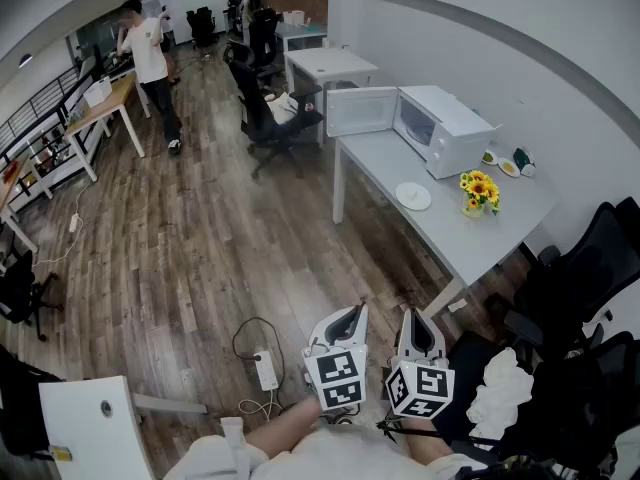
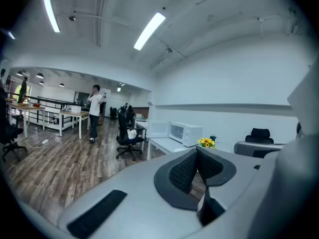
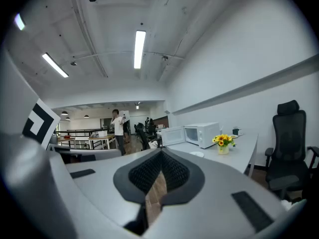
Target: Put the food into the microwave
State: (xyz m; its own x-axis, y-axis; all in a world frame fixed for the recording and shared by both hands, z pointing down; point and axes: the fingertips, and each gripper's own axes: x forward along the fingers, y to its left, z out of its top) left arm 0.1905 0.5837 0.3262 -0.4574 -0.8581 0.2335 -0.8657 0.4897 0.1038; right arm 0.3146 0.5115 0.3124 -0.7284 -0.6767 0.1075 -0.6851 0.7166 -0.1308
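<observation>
Well short of the microwave (image 1: 447, 126), over wood floor (image 1: 200, 258), the left gripper (image 1: 352, 315) and right gripper (image 1: 413, 320) each have jaws pressed together on nothing. Just before the microwave, whose door stands open, a white plate (image 1: 413, 196) lies on the table (image 1: 380, 163) near sunflowers (image 1: 478, 188).

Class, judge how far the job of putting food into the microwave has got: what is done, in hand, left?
Done: the microwave has its door open. In hand: nothing; the left gripper and right gripper are shut, empty, far from the table. Left: all the moving; the white plate lies on the table, outside the microwave.
</observation>
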